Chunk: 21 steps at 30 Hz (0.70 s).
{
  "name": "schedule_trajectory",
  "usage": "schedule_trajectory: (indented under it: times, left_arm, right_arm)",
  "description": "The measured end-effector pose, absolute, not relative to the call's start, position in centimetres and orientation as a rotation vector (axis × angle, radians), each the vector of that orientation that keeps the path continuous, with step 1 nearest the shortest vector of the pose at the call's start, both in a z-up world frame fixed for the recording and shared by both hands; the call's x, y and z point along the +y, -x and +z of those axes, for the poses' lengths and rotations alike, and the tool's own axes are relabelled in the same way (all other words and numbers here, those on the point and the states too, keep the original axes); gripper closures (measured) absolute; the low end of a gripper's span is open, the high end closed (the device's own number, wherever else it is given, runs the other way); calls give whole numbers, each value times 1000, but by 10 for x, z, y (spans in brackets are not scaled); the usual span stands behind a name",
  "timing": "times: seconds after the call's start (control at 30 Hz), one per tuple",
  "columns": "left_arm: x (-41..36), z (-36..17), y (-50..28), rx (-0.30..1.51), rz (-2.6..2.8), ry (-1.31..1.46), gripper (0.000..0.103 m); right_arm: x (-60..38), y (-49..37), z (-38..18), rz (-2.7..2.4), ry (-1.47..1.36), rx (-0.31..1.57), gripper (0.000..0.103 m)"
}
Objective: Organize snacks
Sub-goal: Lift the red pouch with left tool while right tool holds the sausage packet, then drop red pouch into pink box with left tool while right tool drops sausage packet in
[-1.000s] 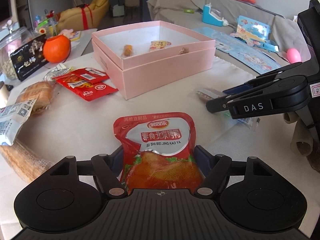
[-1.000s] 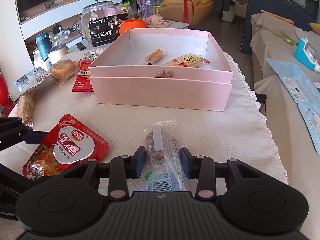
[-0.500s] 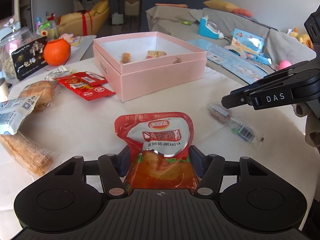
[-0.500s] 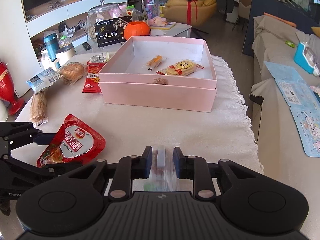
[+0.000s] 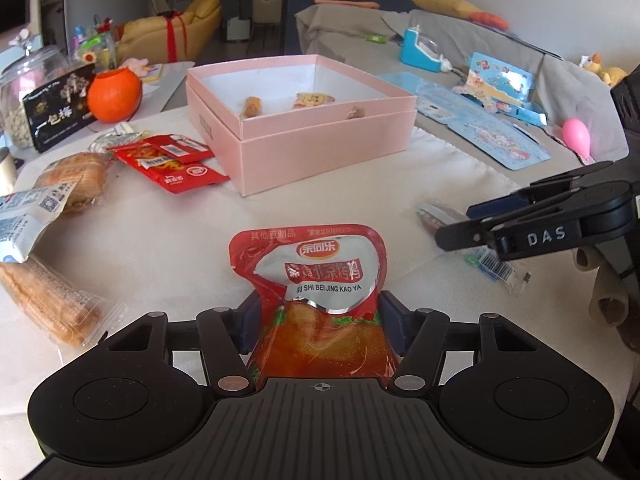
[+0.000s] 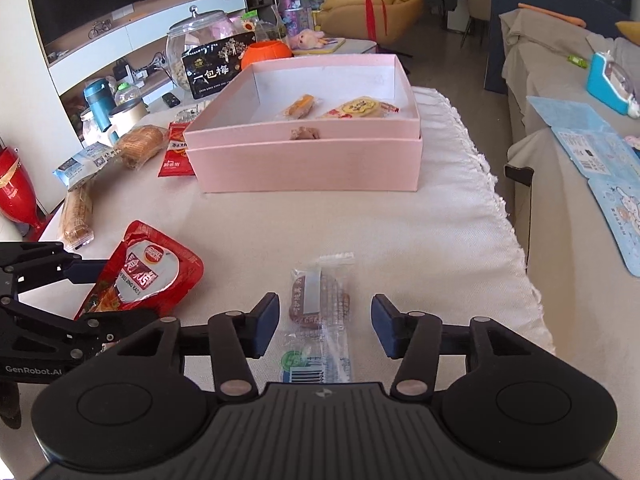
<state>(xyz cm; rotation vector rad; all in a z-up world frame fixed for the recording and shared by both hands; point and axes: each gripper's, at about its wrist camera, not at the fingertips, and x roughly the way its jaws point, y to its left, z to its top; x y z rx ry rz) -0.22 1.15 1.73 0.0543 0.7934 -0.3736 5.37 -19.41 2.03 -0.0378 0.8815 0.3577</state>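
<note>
My left gripper is shut on a red snack pouch, held just above the white tablecloth; it also shows in the right wrist view. My right gripper is open, its fingers either side of a clear-wrapped brown snack bar that lies on the cloth; the bar also shows in the left wrist view. An open pink box stands farther back with three small snacks inside.
Left of the box lie red sachets, a wrapped bread, a long wafer pack, an orange pot and a glass jar. The table edge drops off to the right, toward a sofa.
My right gripper has opened and let go of the clear-wrapped bar, which now lies on the cloth between its fingers. My left gripper still holds the red pouch.
</note>
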Motion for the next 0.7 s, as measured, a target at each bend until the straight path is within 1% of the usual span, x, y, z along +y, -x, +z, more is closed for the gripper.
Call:
schedule_trajectory:
  times: [0.07,0.2,0.23,0.27,0.5,0.7]
  left_arm:
    - [11,17,1,799,-371,-53,38]
    - [11,18,0,813,-362,-50,38]
    - [11,19,0,815,-359,-50,38]
    - [11,19,1,819,-354,-52,38]
    - [8,36,13,806,-332,-74,38]
    - [10,81,4,709,-311,-30,38]
  right_arm:
    - [-187,-53,12,346,49,874,49]
    - [-168,-45,8,317,171,822,51]
    - [-165,-42,10,325,198,815,57]
    - [-162,-40,11,335,221,811,67]
    - [-161,-35,42,343,210,731,67]
    - [-169,-39,77,313,148,680,67]
